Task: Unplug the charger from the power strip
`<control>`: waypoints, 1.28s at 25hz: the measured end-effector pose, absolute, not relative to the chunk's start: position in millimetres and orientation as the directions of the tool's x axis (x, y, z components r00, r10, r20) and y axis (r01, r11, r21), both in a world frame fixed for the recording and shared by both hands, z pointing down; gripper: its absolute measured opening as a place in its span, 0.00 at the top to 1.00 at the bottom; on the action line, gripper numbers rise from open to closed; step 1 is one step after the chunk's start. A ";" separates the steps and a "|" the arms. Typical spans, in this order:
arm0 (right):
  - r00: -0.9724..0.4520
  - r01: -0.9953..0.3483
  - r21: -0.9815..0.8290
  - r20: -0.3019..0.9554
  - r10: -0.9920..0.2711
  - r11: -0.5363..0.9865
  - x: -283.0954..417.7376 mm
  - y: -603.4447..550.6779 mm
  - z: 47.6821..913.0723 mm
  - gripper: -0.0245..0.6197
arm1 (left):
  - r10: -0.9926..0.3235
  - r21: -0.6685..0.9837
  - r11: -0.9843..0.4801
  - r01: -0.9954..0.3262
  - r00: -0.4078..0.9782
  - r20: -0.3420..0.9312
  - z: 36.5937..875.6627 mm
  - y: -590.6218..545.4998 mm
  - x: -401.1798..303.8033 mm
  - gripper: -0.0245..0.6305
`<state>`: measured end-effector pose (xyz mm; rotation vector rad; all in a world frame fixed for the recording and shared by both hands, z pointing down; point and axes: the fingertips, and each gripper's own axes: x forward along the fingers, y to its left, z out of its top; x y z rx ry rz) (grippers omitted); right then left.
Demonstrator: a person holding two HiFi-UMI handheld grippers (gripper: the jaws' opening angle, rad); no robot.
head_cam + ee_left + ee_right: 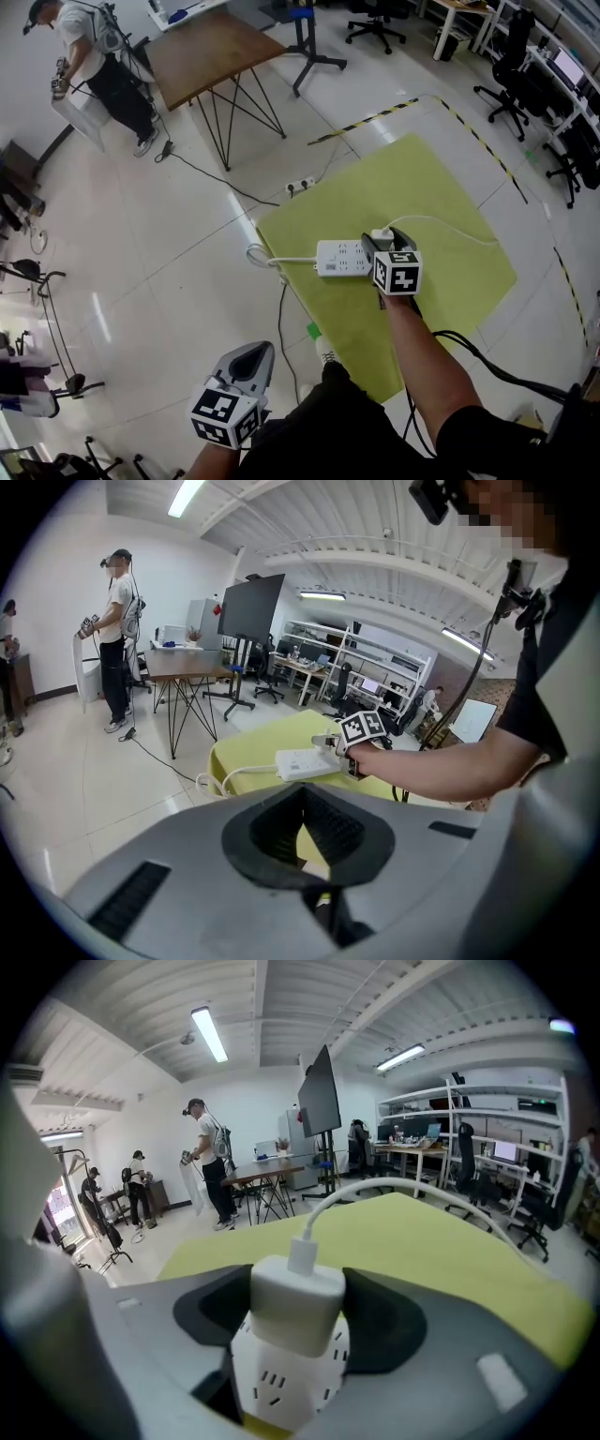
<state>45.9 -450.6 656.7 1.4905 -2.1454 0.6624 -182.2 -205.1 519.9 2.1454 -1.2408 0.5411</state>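
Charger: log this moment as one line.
white charger block: plugged into white power strip on yellow-green cloth | right gripper: jaws flank charger, grip unconfirmed | left gripper: shut, empty

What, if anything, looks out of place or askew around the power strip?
Nothing stands out. The power strip lies flat on the yellow cloth, and the charger stands upright in it, plugged in, between the right gripper's open jaws.

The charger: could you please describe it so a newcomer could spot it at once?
Find the yellow-green mat on the floor, then the white power strip lying on it. The charger is the small white block plugged into the strip's right end, the only plug there.
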 end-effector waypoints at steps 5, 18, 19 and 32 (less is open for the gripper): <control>-0.319 -0.944 -0.136 0.600 -0.734 0.300 44.7 -453.3 658.3 0.52 | -0.629 0.294 -0.378 -0.878 0.476 0.614 525.2 -205.0 -186.0 0.95; -0.350 -0.934 -0.149 0.559 -0.752 0.324 49.1 -451.3 634.5 0.52 | -0.632 0.302 -0.375 -0.876 0.480 0.608 523.3 -197.7 -182.0 0.95; -0.356 -0.932 -0.151 0.561 -0.747 0.331 50.0 -447.8 630.9 0.52 | -0.633 0.305 -0.376 -0.875 0.483 0.604 522.2 -198.8 -180.8 0.95; -0.465 -0.862 -0.209 0.688 -0.557 0.462 56.9 -326.3 637.0 0.52 | -0.653 0.346 -0.396 -0.850 0.526 0.545 512.3 -190.9 -164.7 0.95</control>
